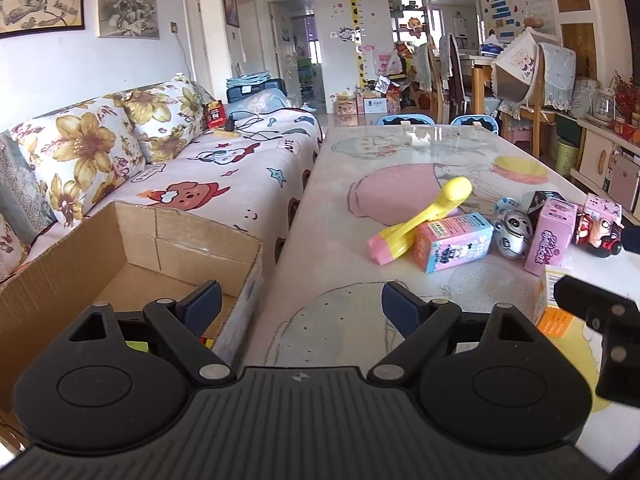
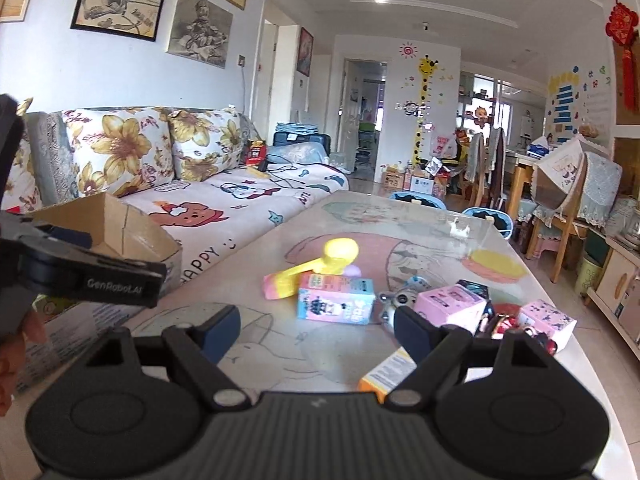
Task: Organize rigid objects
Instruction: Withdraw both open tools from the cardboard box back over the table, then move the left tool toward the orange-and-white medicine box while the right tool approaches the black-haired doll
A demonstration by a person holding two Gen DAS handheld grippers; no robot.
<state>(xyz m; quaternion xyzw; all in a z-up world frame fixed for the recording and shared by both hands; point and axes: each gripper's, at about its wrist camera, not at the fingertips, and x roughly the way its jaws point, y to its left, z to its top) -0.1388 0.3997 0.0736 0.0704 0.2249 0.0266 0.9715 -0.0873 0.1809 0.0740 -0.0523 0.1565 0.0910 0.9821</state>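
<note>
The left gripper [image 1: 301,303] is wide open and holds nothing. One of its fingers [image 1: 202,304] hangs over the corner of the cardboard box [image 1: 132,248], and the other is over the table [image 1: 360,160]. The box sits at the table's edge, next to the sofa [image 1: 168,168]. Something bright lies low inside the box, but it is mostly hidden.

The right gripper [image 2: 318,330] is open too, with nothing between its fingers. It hangs over the near part of the table. An orange and white box [image 2: 386,374] lies just under its right finger [image 2: 414,334]. Whether they touch cannot be told.

The toys and little boxes sit in a bunch further along the table. A yellow and pink toy hammer [image 2: 310,270] leans on a blue and pink carton [image 2: 336,298] that lies on its side. Next to the carton is a silver round toy [image 1: 514,234]. Then comes a pink box [image 2: 454,304], a dark box [image 1: 540,199] behind it, a red toy figure [image 1: 600,236] and one more pink box [image 2: 548,322] at the far right.

The left gripper also shows at the left edge of the right wrist view, with a bit of a hand [image 2: 16,344] below it.
</note>
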